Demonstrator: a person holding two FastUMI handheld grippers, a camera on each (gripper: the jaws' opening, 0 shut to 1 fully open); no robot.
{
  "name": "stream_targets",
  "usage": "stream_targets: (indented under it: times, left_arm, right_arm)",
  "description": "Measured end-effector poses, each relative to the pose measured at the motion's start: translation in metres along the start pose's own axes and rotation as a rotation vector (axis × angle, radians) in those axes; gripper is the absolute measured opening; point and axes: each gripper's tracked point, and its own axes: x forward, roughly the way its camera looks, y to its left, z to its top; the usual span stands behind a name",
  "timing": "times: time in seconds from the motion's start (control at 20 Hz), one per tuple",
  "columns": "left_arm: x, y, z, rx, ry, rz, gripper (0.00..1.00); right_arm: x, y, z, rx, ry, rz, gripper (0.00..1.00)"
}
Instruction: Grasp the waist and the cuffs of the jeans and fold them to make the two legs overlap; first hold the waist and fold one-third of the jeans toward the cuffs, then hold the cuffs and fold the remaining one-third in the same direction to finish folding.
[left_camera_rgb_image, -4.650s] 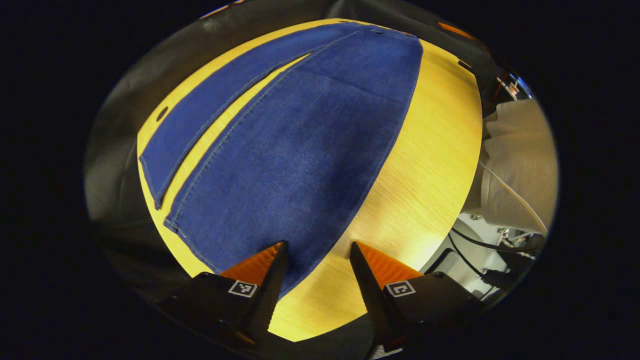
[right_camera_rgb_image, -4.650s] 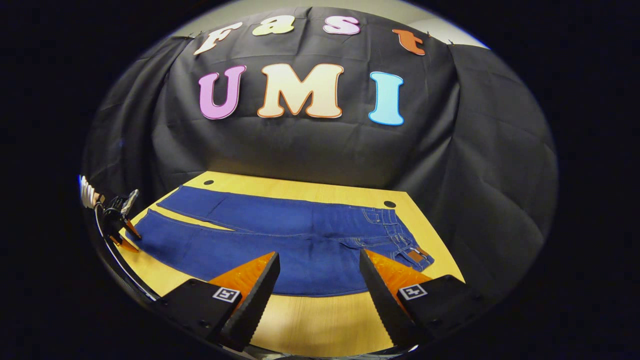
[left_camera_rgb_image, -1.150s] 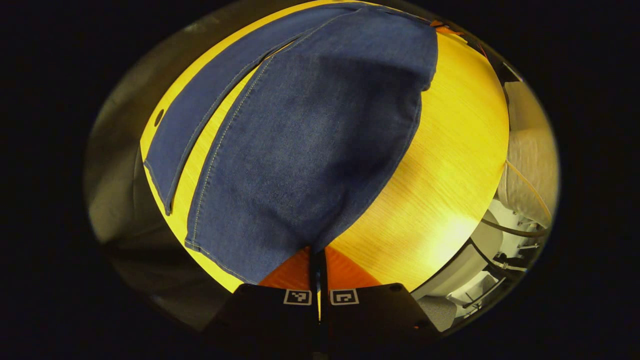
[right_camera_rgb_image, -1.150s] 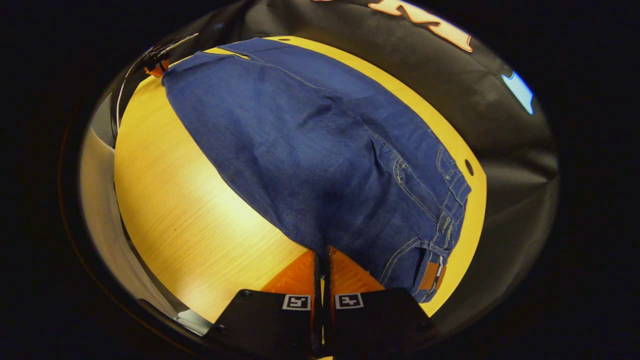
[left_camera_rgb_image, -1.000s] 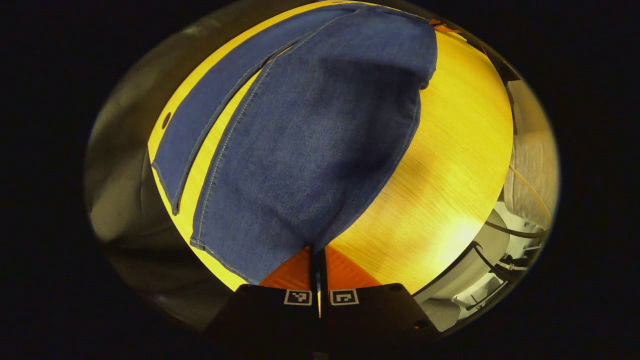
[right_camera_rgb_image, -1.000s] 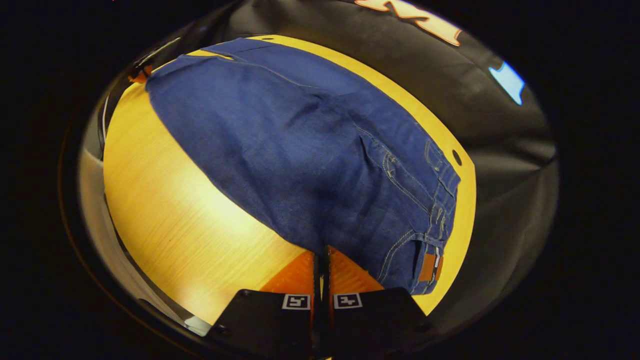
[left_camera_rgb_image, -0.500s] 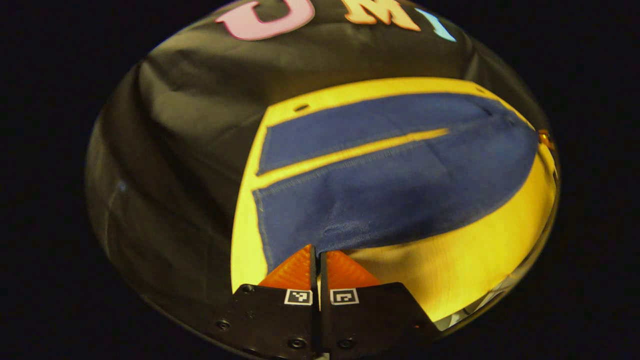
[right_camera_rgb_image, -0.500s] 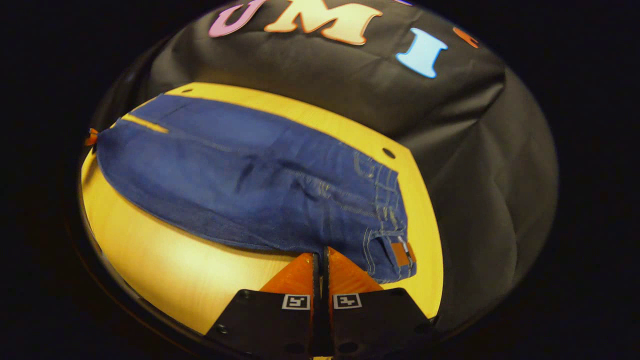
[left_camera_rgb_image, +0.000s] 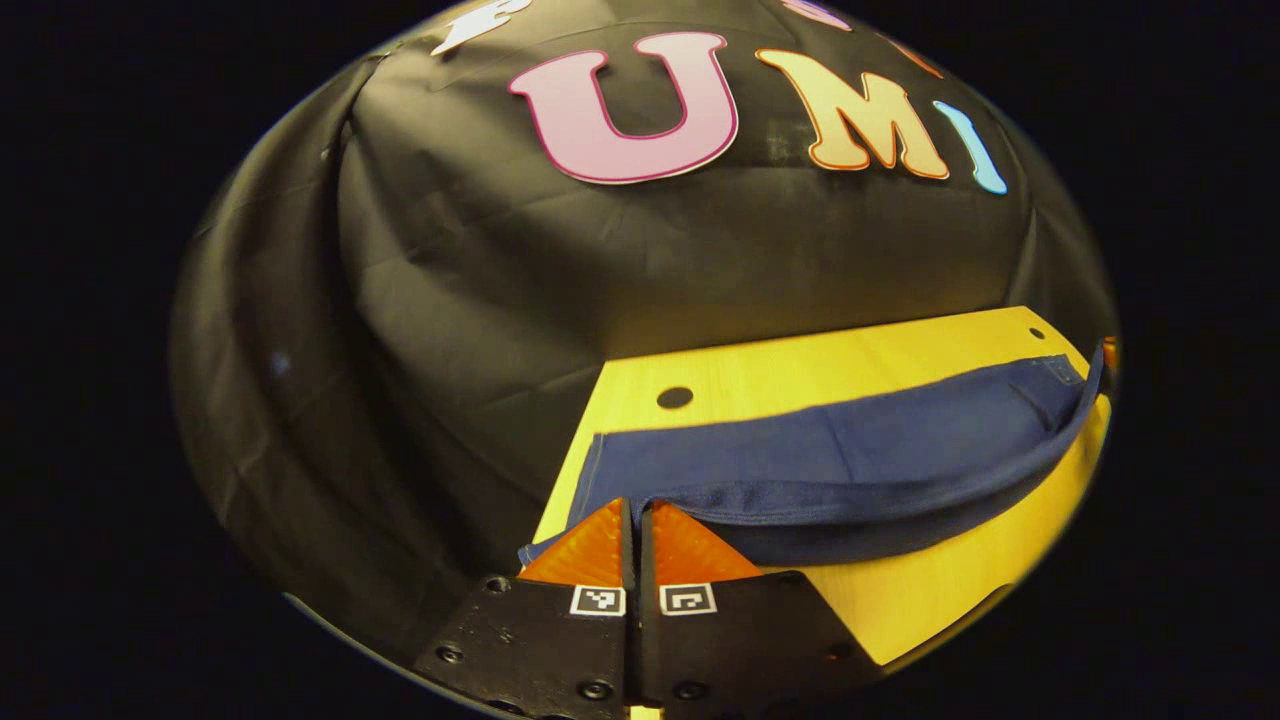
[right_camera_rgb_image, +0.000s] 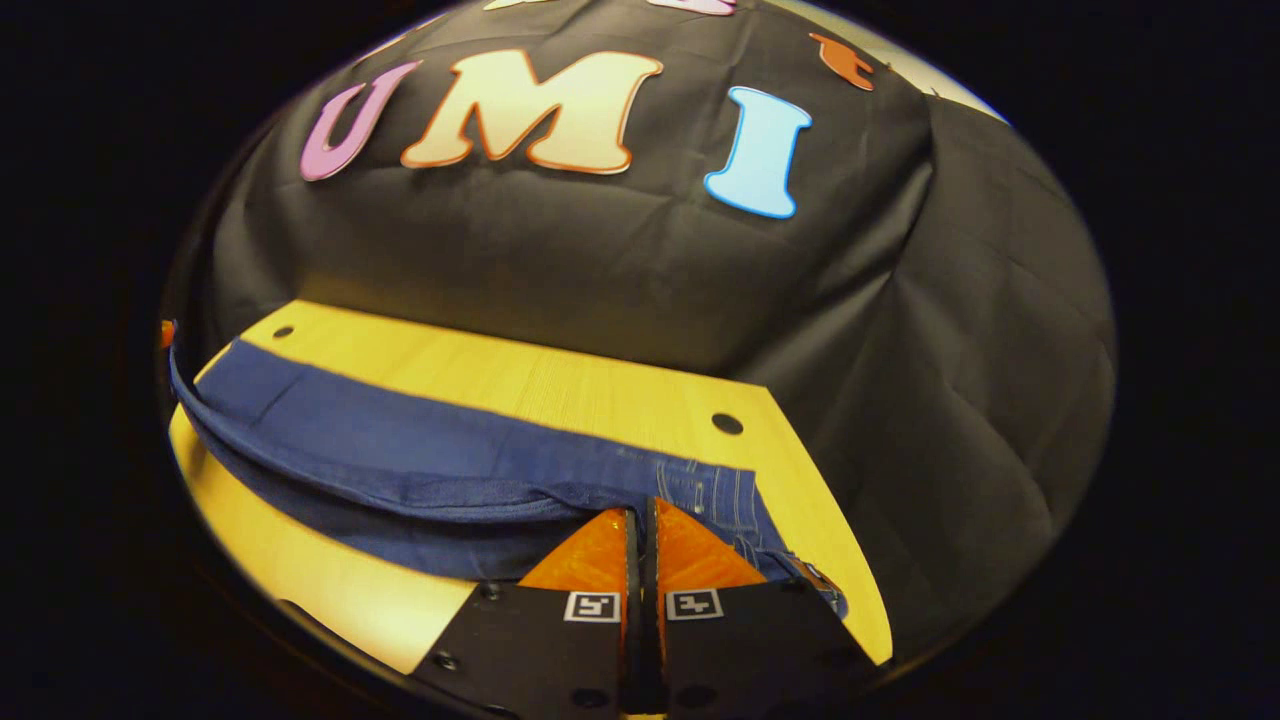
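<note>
- Left gripper view: your left gripper (left_camera_rgb_image: 632, 512) has its fingers pressed together on the near edge of the jeans (left_camera_rgb_image: 850, 470), close to the cuff end.
- Compared with half a second ago, this view now sits low and looks across the table (left_camera_rgb_image: 790, 372). The strip of bare wood that separated the two legs is no longer visible; you now see one leg draped over the other.
- Compared with 4.7 seconds ago, both grippers have changed from spread wide above the flat jeans to clamped on the fabric.
- Right gripper view: your right gripper (right_camera_rgb_image: 643, 520) is closed on the near edge of the jeans (right_camera_rgb_image: 400, 450), just beside the waist (right_camera_rgb_image: 735, 510).
- The lifted edge sags in a shallow curve between your two grippers, with the fold lying along it.
- The long axis of the jeans runs across the table, roughly parallel to the black cloth wall (right_camera_rgb_image: 620, 270).
- In the left gripper view the cuff end (left_camera_rgb_image: 592, 470) lies at the left and the garment stretches away to the right, where the other gripper (left_camera_rgb_image: 1108, 352) shows as a small shape at the edge of view.
- In the right gripper view the waist lies at the right, beside your fingers, and the legs run off to the left.
- The jeans rest on the table, well inside its far edge, with bare wood beyond them.
</note>
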Motion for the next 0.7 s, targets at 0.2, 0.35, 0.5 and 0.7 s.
stream_targets:
  times: [0.2,0.35,0.5,0.7]
  left_arm:
    - [0.081,-0.015,0.011,-0.021,0.03,0.003,0.0]
    - [0.134,-0.031,0.004,-0.048,0.031,0.017,0.0]
    - [0.173,-0.054,-0.016,-0.006,0.067,0.004,0.0]
    - [0.196,-0.06,-0.027,0.021,0.077,0.033,0.0]
  right_arm:
    - [0.069,0.021,-0.001,0.053,0.022,-0.004,0.0]
    - [0.122,0.035,-0.015,0.044,0.034,-0.01,0.03]
    - [0.165,0.048,-0.046,0.056,0.097,0.004,0.02]
    - [0.179,0.056,-0.069,0.037,0.148,0.022,0.02]
